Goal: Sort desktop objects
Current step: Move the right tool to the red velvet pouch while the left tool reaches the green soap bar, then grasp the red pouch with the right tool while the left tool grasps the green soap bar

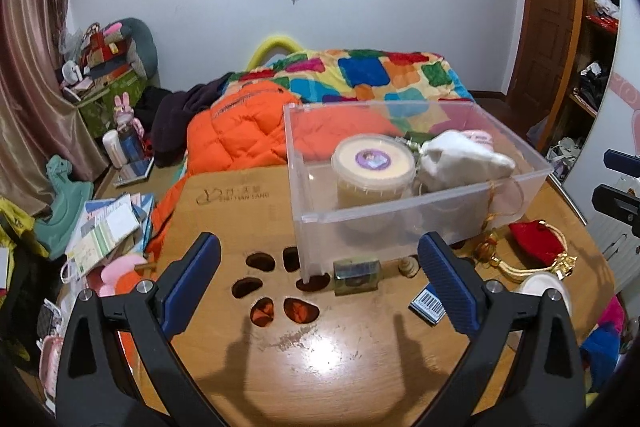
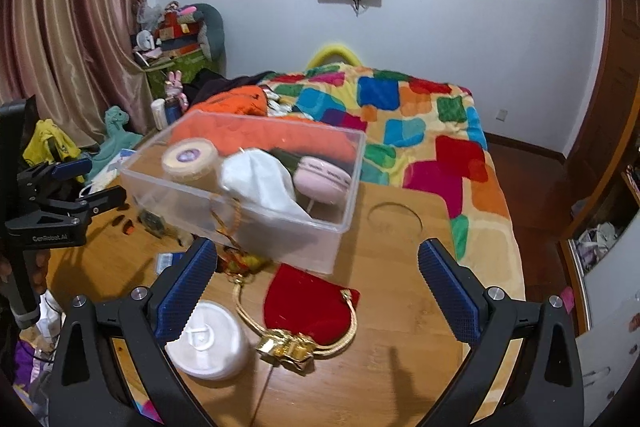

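Observation:
A clear plastic bin (image 1: 400,223) (image 2: 280,227) stands on the wooden table (image 1: 320,359). It holds a round lidded tub (image 1: 372,163) (image 2: 190,155), a white cloth pouch (image 1: 464,159) (image 2: 264,183) and a pink macaron-shaped case (image 2: 322,179). My left gripper (image 1: 320,271) is open and empty, just in front of the bin. A small green box (image 1: 356,275) lies between its fingers. My right gripper (image 2: 318,279) is open and empty above a red velvet pouch (image 2: 308,307) (image 1: 536,243) with gold cord. A white round lid (image 2: 208,343) lies by its left finger.
A small barcode box (image 1: 428,303) lies near the left gripper's right finger. The table has oval cut-out holes (image 1: 276,287). A bed with a colourful quilt (image 2: 420,131) and an orange jacket (image 1: 240,135) lies behind. Clutter fills the floor at left (image 1: 108,227).

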`<control>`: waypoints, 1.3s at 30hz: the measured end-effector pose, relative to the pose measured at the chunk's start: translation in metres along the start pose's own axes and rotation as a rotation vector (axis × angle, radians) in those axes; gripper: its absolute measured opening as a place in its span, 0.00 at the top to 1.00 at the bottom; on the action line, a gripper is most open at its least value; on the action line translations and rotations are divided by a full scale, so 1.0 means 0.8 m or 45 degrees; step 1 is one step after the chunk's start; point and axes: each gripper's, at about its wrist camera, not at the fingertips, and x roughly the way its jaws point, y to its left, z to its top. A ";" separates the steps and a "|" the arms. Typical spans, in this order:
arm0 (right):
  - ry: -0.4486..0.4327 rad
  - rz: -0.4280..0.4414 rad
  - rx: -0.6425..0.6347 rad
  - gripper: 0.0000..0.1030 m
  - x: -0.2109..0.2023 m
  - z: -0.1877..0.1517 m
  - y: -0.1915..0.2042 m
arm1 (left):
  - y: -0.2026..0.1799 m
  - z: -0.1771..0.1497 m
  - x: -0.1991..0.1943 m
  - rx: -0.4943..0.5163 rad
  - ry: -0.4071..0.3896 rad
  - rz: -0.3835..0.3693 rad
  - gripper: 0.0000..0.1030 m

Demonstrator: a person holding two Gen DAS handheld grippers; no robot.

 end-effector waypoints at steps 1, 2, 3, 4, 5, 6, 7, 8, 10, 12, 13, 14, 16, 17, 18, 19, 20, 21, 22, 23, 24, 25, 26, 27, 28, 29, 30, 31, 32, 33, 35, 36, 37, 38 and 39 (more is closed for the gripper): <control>0.007 -0.002 0.003 0.03 0.003 -0.001 -0.001 | 0.000 -0.003 0.005 -0.004 0.015 -0.004 0.03; 0.019 -0.006 0.009 0.03 0.007 -0.004 -0.004 | -0.001 -0.006 0.009 -0.005 0.025 -0.004 0.03; 0.028 -0.009 0.013 0.03 0.010 -0.006 -0.005 | -0.002 -0.009 0.012 -0.005 0.034 -0.001 0.03; 0.039 -0.013 0.019 0.03 0.014 -0.010 -0.006 | -0.003 -0.011 0.016 -0.006 0.041 0.001 0.03; 0.048 -0.010 0.027 0.03 0.018 -0.014 -0.008 | -0.004 -0.013 0.020 -0.004 0.049 0.003 0.03; 0.054 -0.007 0.033 0.03 0.020 -0.016 -0.010 | -0.004 -0.017 0.023 -0.003 0.055 0.003 0.03; 0.069 0.001 0.047 0.03 0.025 -0.020 -0.013 | -0.005 -0.018 0.025 -0.002 0.063 0.001 0.03; 0.079 0.005 0.056 0.03 0.028 -0.023 -0.014 | -0.006 -0.020 0.029 -0.002 0.072 -0.001 0.03; 0.103 0.014 0.079 0.03 0.036 -0.030 -0.018 | -0.007 -0.022 0.035 -0.003 0.090 -0.005 0.03; 0.127 0.029 0.108 0.03 0.045 -0.036 -0.021 | -0.008 -0.024 0.042 -0.003 0.110 -0.008 0.03; 0.132 0.035 0.116 0.03 0.047 -0.038 -0.022 | -0.008 -0.025 0.045 -0.003 0.118 -0.010 0.03; 0.138 0.042 0.125 0.03 0.050 -0.041 -0.023 | -0.009 -0.026 0.048 -0.003 0.131 -0.016 0.03; 0.146 0.049 0.128 0.03 0.056 -0.046 -0.023 | -0.010 -0.027 0.053 0.002 0.151 -0.020 0.03; 0.149 0.049 0.125 0.03 0.058 -0.048 -0.022 | -0.011 -0.027 0.054 0.006 0.150 -0.019 0.03; 0.152 0.050 0.122 0.03 0.059 -0.050 -0.022 | -0.012 -0.026 0.054 0.011 0.148 -0.019 0.03; 0.157 0.052 0.120 0.03 0.061 -0.051 -0.021 | -0.014 -0.025 0.055 0.018 0.148 -0.019 0.03; 0.159 0.053 0.120 0.03 0.063 -0.053 -0.021 | -0.015 -0.026 0.057 0.022 0.153 -0.016 0.03; 0.160 0.052 0.122 0.03 0.064 -0.055 -0.022 | -0.016 -0.026 0.058 0.027 0.159 -0.013 0.03; 0.163 0.052 0.127 0.03 0.066 -0.057 -0.023 | -0.017 -0.026 0.060 0.035 0.168 -0.012 0.03; 0.166 0.055 0.137 0.03 0.067 -0.058 -0.024 | -0.018 -0.026 0.060 0.040 0.172 -0.015 0.03; 0.168 0.060 0.146 0.03 0.068 -0.059 -0.026 | -0.019 -0.026 0.061 0.044 0.174 -0.018 0.03; 0.169 0.064 0.153 0.03 0.070 -0.060 -0.027 | -0.020 -0.026 0.063 0.045 0.177 -0.020 0.03; 0.172 0.066 0.159 0.03 0.072 -0.061 -0.028 | -0.019 -0.027 0.063 0.043 0.181 -0.021 0.03; 0.174 0.065 0.162 0.03 0.073 -0.061 -0.029 | -0.019 -0.027 0.064 0.038 0.189 -0.023 0.03; 0.176 0.063 0.164 0.03 0.073 -0.062 -0.029 | -0.019 -0.026 0.066 0.033 0.199 -0.027 0.03; 0.181 0.065 0.165 0.03 0.075 -0.063 -0.030 | -0.019 -0.026 0.068 0.025 0.208 -0.031 0.03; 0.186 0.068 0.167 0.03 0.075 -0.065 -0.030 | -0.018 -0.026 0.069 0.017 0.216 -0.028 0.03; 0.190 0.075 0.171 0.03 0.076 -0.066 -0.031 | -0.016 -0.026 0.072 0.007 0.229 -0.023 0.03; 0.195 0.080 0.174 0.03 0.078 -0.067 -0.031 | -0.015 -0.026 0.073 -0.001 0.237 -0.019 0.03; 0.198 0.081 0.177 0.03 0.079 -0.067 -0.032 | -0.015 -0.025 0.076 -0.010 0.247 -0.012 0.03; 0.209 0.091 0.184 0.03 0.083 -0.069 -0.033 | -0.012 -0.026 0.078 -0.027 0.258 0.000 0.03; 0.215 0.096 0.189 0.03 0.085 -0.070 -0.034 | -0.011 -0.026 0.078 -0.032 0.261 0.001 0.03; 0.226 0.109 0.200 0.03 0.087 -0.071 -0.035 | -0.011 -0.027 0.079 -0.037 0.263 0.006 0.03; 0.233 0.120 0.212 0.03 0.089 -0.072 -0.036 | -0.012 -0.028 0.080 -0.039 0.266 0.019 0.03; 0.235 0.128 0.224 0.02 0.091 -0.073 -0.037 | -0.011 -0.028 0.081 -0.039 0.271 0.026 0.03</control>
